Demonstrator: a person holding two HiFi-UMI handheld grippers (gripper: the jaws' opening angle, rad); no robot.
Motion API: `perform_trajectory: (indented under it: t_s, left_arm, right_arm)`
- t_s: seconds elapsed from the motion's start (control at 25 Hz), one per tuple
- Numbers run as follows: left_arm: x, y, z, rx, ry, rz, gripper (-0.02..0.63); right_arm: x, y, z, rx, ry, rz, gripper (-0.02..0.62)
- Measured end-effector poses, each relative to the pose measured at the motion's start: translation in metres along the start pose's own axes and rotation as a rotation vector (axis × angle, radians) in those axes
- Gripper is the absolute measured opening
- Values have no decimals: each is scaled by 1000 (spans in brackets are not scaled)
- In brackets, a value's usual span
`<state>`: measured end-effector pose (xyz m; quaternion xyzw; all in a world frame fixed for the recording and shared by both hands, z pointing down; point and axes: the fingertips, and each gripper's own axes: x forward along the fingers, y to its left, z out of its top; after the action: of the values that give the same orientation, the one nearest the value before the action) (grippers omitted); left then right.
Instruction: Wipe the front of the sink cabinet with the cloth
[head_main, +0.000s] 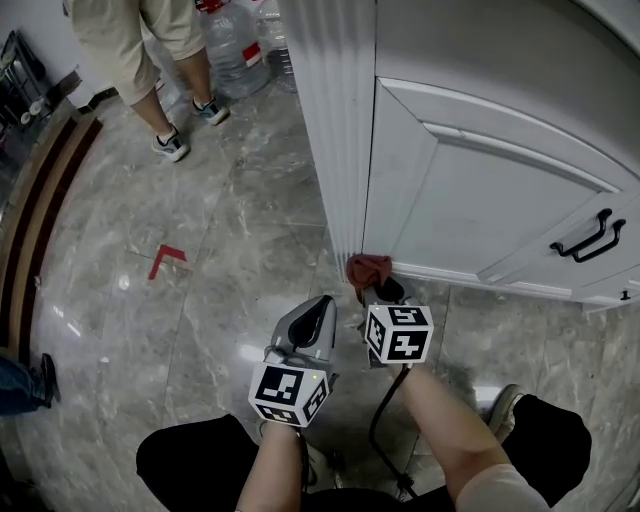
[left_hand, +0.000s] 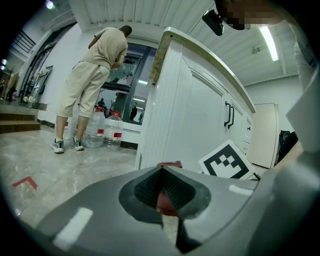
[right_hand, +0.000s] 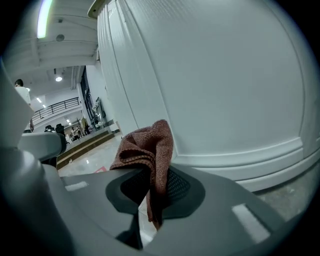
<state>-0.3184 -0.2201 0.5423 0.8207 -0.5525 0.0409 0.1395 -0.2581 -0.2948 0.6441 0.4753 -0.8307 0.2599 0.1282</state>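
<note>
Polished grey stone floor (head_main: 230, 230) runs up to the white sink cabinet (head_main: 470, 200), and the wearer crouches low at its bottom corner.

Down there the right gripper (head_main: 385, 292) is clamped on the cloth (head_main: 368, 268). In the right gripper view its ribbed black pads (right_hand: 177, 187) pinch one fold, so a bunched tuft stands above the jaws and a thin tail hangs below. The tuft sits at the foot of the cabinet, where the fluted corner post (head_main: 335, 120) meets the door (head_main: 440, 220), and seems to touch it. Carrying the cloth proud of the jaws probably lets soft knit rather than hard plastic meet the paint. The fabric is rust-red, loosely woven and limp.

The left gripper (head_main: 318, 312) waits just beside the right one, clear of the cabinet, with its jaws drawn together on nothing. The red patch in its notch is the cloth farther off. It looks parked out of the way, since wiping needs only one tool.

The door is smooth and painted, with a recessed panel. A stepped base moulding (right_hand: 240, 160) runs beneath it, a ledge likely to catch dust. Black bar handles (head_main: 590, 238) sit further right. A red tape mark (head_main: 165, 258) lies well apart on the floor, and beyond it are clear water bottles (head_main: 232, 50) and a standing person (head_main: 150, 50).
</note>
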Motion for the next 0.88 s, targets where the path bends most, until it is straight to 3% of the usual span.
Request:
perform_trajectory:
  t_s: [0.44,0.88]
  left_arm:
    - [17,-40,5,-4,-11,-61,0]
    - [56,-124,-7,-4,29,-164,0]
  right_arm:
    - [-33,-55,-2,8,-6,-76,81]
    - [-102,-160,-2,60,-22,-215,81]
